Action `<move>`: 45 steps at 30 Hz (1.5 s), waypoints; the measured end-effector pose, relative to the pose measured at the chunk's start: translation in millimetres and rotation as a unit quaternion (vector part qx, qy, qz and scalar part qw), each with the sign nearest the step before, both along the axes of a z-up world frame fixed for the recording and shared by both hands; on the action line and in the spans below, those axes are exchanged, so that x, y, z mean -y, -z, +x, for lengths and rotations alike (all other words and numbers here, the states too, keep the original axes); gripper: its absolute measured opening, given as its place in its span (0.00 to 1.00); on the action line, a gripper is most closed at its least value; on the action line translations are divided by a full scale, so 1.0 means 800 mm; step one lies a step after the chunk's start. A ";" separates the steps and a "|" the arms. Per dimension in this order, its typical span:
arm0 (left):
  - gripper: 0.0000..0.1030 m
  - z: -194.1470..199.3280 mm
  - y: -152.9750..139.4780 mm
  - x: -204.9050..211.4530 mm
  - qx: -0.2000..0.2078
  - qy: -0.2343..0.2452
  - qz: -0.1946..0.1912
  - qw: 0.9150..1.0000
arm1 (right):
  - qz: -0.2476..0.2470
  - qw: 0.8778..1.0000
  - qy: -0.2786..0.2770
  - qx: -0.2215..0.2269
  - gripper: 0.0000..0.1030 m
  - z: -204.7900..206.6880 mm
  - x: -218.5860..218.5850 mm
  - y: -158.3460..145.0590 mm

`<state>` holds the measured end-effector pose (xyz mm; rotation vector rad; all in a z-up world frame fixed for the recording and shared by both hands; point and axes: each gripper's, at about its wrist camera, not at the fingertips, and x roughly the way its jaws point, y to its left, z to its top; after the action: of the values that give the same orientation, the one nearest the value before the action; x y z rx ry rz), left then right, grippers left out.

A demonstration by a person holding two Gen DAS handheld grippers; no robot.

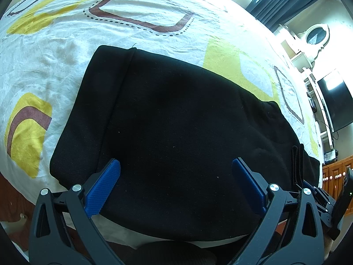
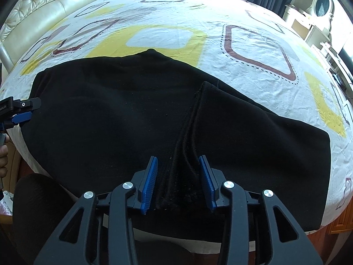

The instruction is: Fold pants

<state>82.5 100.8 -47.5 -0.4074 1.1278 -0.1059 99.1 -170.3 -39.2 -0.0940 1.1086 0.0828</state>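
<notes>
The pants are lying partly folded on the bed; the right gripper is pinching their near-edge ridge while the left gripper is hovering spread over them.

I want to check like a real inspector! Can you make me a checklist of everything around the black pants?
Surface: patterned bedsheet, wrinkled.
Job's things: black pants lying folded on the sheet.
Clutter: nothing seen.
Tongs: left tongs open over the pants; right tongs half closed around a bunched pants edge, grip uncertain.
Cables: wires by the TV.
Surroundings: tufted headboard, dark curtains, white shelf.
</notes>
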 end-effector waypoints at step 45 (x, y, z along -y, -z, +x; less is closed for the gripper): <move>0.98 0.003 0.001 0.002 0.002 0.007 0.013 1.000 | 0.499 0.845 0.189 -0.025 0.49 -0.075 0.376 0.076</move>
<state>84.8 99.3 -47.9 -0.3760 1.1274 -0.1045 39.3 -470.7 -100.2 1.0692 0.9998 0.3014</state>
